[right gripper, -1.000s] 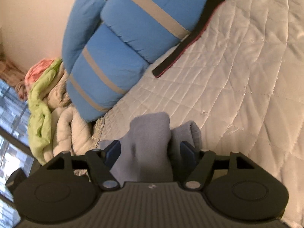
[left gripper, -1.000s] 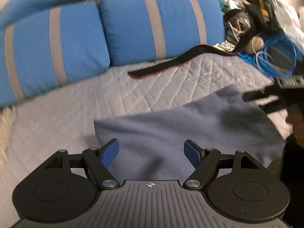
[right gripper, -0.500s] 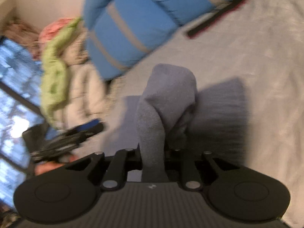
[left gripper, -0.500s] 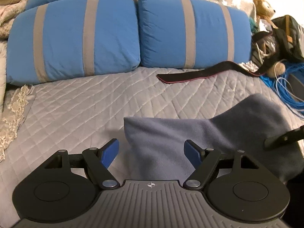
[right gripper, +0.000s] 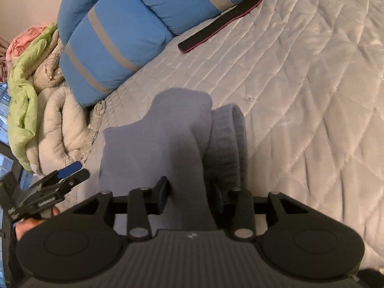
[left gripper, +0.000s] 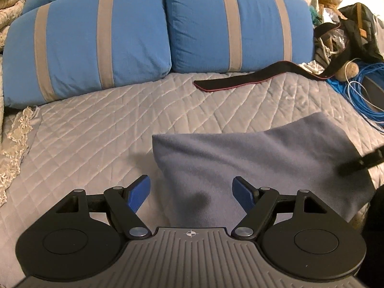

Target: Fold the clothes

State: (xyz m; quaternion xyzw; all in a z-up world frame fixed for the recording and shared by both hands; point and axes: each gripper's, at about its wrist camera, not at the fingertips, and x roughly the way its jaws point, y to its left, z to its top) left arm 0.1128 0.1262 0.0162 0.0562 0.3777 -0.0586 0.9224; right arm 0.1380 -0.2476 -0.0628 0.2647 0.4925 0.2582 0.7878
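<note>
- Grey-blue fleece garment [left gripper: 252,163] on the bed [left gripper: 96,129]: soft, light, floppy.
- Right tongs [right gripper: 189,192] are pinching its bunched edge; left tongs [left gripper: 190,193] spread wide, empty.
- I'd grab corners or hems.

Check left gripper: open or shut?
Open. The left gripper has its blue fingers spread wide above the grey cloth, gripping nothing.
</note>
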